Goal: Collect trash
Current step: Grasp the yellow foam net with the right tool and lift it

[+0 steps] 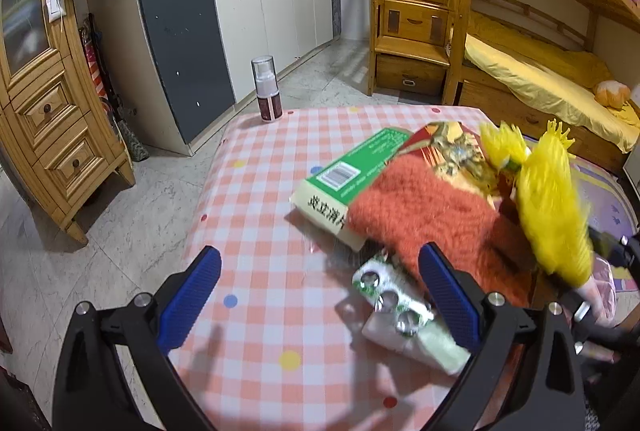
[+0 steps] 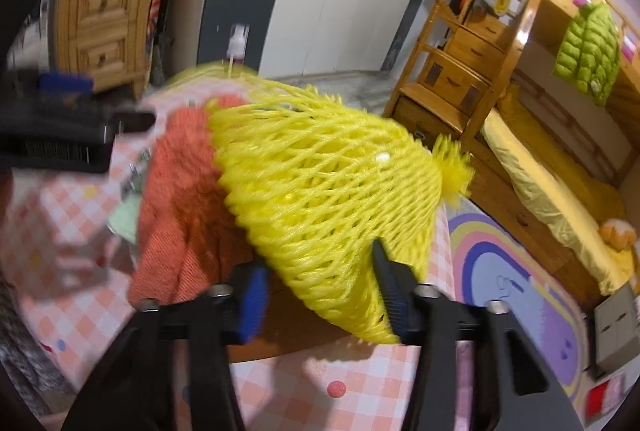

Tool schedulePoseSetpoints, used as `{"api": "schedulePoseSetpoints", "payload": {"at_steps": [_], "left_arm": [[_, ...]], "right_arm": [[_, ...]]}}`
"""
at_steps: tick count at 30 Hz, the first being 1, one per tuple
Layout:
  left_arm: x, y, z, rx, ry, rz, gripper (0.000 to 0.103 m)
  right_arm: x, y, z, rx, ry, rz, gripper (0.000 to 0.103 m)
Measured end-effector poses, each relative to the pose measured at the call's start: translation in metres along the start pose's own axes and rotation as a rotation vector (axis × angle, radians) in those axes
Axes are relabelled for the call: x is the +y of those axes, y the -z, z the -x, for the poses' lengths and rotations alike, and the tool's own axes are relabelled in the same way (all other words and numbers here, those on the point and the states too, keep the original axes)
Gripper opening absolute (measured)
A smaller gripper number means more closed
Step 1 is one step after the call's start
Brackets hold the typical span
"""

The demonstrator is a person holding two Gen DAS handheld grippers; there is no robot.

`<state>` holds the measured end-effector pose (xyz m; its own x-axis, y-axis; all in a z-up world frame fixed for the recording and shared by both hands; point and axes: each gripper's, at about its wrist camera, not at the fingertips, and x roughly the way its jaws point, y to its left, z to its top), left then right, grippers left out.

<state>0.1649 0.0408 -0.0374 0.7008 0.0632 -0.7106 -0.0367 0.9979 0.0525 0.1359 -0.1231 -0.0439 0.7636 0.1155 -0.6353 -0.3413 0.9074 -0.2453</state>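
Now, right gripper [image 2: 320, 295]: its fingers squeeze the near end of the yellow foam net [image 2: 316, 183]. They are narrow, and the net is pinched between the blue pads. I think it is the first bit of trash to go.

Yellow foam net: it sticks out over the orange fuzzy cloth [image 2: 180, 199], and only the fingers hold it up. It is light and squishy, so a soft pinch should be enough. The right wrist view is blurry.

Left gripper [image 1: 320, 295]: its fingers are spread wide and hold nothing. It hangs low over the bench [image 1: 260, 191], pointing down at the pill sheet [image 1: 390, 297].

Pill sheet: this silver strip lies on a pale green pack, just inside the right-hand finger. It looks like trash too. I guess the wide fingers are ready to close on it.

Green box [image 1: 352, 171]: it lies flat on the bench, with one end under the orange fuzzy cloth. A shiny red packet [image 1: 448, 147] sits behind the cloth.

Spray bottle [image 1: 267, 89]: it stands up at the far corner of the bench, well apart from the pile. It may not be trash at all.

Trash bin: I cannot see one in either view.

What could go wrong: the net might catch on the fuzzy cloth and drag it along.
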Motion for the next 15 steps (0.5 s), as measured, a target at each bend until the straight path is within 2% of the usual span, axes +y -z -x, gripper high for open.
{"api": "schedulePoseSetpoints", "payload": {"at_steps": [1, 2, 7, 10, 15], "left_arm": [[0.0, 0.003, 0.002, 0.001, 0.01, 0.0, 0.096], [0.0, 0.006, 0.005, 0.002, 0.025, 0.001, 0.096], [-0.013, 0.018, 0.02, -0.023, 0.085, -0.036, 0.095], [-0.024, 0.021, 0.029, -0.046, 0.112, -0.064, 0.086], [-0.043, 0.022, 0.031, -0.026, 0.233, -0.082, 0.067]], "right_arm": [[-0.005, -0.001, 0.005, -0.015, -0.003, -0.022, 0.023], [-0.01, -0.004, 0.009, -0.027, -0.001, -0.042, 0.017], [-0.053, -0.008, 0.032, -0.084, -0.012, -0.194, 0.014], [-0.073, -0.003, 0.042, -0.108, -0.006, -0.265, 0.014], [-0.097, 0.011, 0.051, -0.117, -0.003, -0.365, 0.014]]}}
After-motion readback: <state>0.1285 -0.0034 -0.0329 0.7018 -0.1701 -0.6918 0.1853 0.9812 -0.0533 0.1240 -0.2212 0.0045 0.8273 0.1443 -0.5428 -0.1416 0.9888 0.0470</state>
